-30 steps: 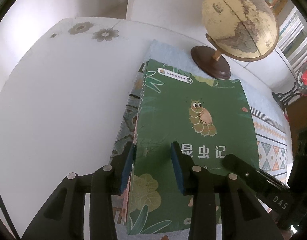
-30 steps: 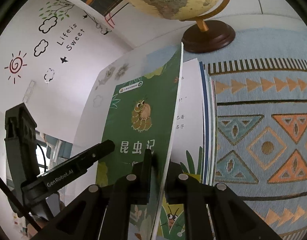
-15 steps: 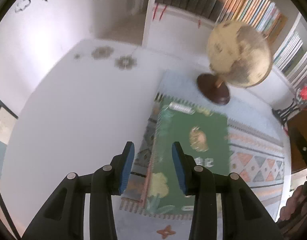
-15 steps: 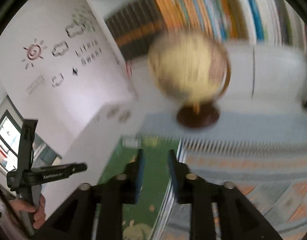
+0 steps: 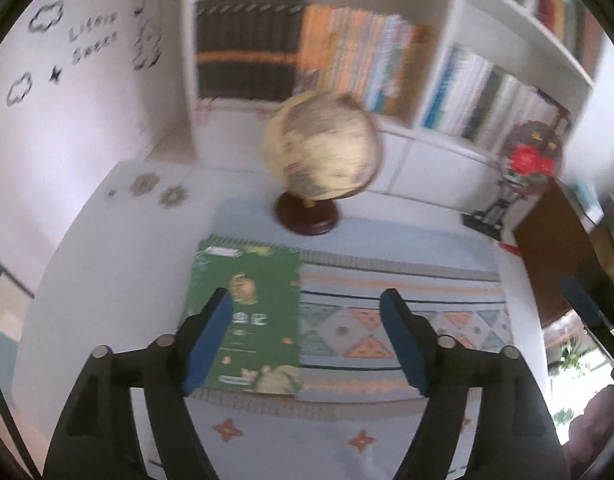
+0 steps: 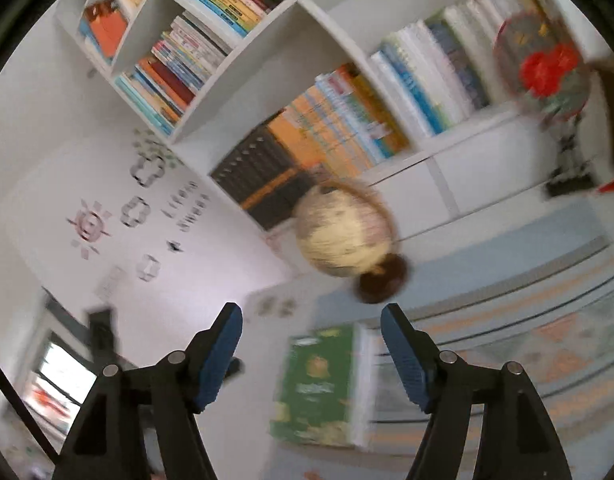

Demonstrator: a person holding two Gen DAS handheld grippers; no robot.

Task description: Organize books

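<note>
A stack of books topped by a green book (image 5: 247, 316) with a caterpillar picture lies flat on the patterned cloth (image 5: 407, 312) of the white table. My left gripper (image 5: 307, 334) hangs well above it, its jaws opening and nothing between the blue pads. In the right wrist view the green book (image 6: 317, 384) lies far below and blurred. My right gripper (image 6: 311, 350) is also raised, jaws opening, holding nothing.
A globe (image 5: 321, 152) on a dark wooden base stands behind the books. White bookshelves (image 6: 267, 92) packed with books fill the back wall. A red flower ornament (image 5: 529, 160) on a black stand sits at the right. A dark brown panel (image 5: 555, 252) stands at the table's right end.
Both grippers let go of the green book's cover, rose far above the table and opened wide. The cover now lies flat on the stack. Views tilted up toward the shelves.
</note>
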